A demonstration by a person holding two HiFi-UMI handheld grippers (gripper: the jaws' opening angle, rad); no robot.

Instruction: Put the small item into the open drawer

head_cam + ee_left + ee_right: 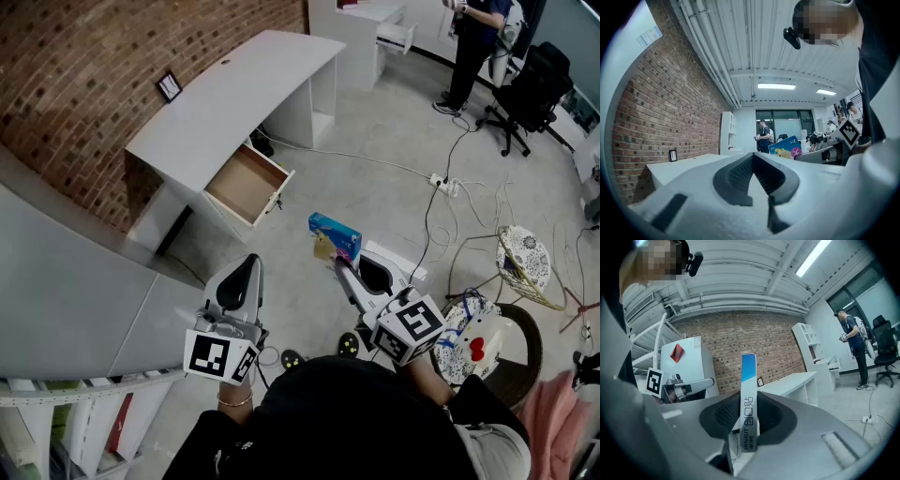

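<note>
A small blue-and-white box point(335, 236) is held out over the floor, clamped edge-on between the pads of my right gripper point(341, 266). The right gripper view shows the box point(748, 394) standing upright in my right gripper point(749, 420). My left gripper point(247, 270) hangs to the left with its jaws shut and nothing between them; its tips point(753, 155) meet in the left gripper view. The open drawer point(246, 184) sticks out from under the white desk point(234, 94), ahead and to the left of both grippers. Its wooden inside looks bare.
A brick wall point(112, 56) runs behind the desk. Cables and a power strip point(442, 184) lie on the floor to the right. A patterned round seat point(525, 261) stands at right. A person point(473, 47) and an office chair point(530, 89) are at the back.
</note>
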